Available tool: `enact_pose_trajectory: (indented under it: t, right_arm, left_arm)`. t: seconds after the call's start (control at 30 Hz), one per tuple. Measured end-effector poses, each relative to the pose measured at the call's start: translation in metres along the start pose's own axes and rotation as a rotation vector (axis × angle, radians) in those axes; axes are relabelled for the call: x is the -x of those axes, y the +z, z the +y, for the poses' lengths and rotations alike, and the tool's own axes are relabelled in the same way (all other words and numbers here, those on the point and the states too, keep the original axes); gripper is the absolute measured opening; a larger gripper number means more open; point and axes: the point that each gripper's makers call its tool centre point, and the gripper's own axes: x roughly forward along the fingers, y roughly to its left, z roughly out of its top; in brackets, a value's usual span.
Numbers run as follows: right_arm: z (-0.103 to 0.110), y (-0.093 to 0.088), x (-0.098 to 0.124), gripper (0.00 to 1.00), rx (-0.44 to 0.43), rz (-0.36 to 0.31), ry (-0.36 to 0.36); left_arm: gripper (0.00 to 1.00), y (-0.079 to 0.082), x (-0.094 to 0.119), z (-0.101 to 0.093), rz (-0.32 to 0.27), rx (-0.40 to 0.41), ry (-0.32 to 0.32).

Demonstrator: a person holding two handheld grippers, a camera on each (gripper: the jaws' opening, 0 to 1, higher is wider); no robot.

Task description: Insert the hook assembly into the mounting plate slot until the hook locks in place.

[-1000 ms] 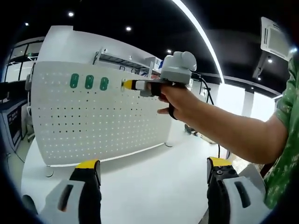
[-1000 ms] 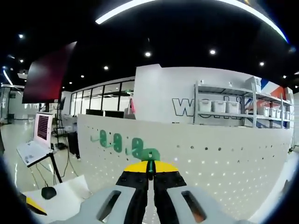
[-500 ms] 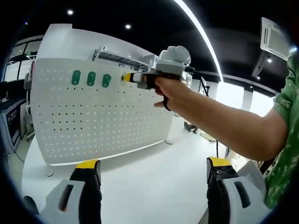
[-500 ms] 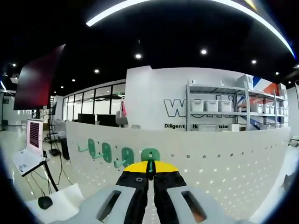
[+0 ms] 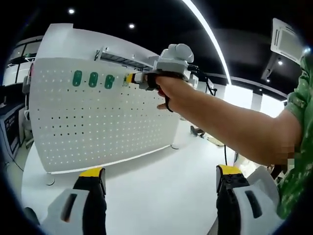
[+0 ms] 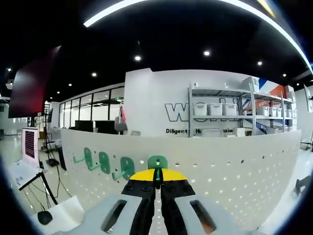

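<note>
The green hook (image 6: 157,163), clamped in the right hand-held gripper (image 6: 157,177), is being pressed closer to the pegboard (image 5: 98,122) at 12 o'clock than before; the left hand-held gripper (image 5: 159,178) is being held apart.

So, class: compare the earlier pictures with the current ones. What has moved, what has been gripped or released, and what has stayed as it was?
The right gripper, shut on a green hook, has moved along the top row of the white pegboard towards the three mounted green hooks and now sits right beside them. Nothing was taken hold of or let go. The left gripper stays open and low, and the three hooks have not moved.
</note>
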Motion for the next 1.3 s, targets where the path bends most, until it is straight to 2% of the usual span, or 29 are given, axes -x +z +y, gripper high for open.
enact_pose_trajectory:
  t: [0.4,1.3]
  right_arm:
    - [0.0028,-0.0014,-0.0006,0.01,0.009,0.035,-0.037]
    - [0.0008,-0.002,-0.0043,0.01,0.009,0.056,-0.062]
  left_arm:
    - [0.95,-0.0024,0.0027,0.0041,-0.001,0.006,-0.013]
    - [0.95,-0.0019,0.0011,0.0042,-0.004,0.008,-0.036]
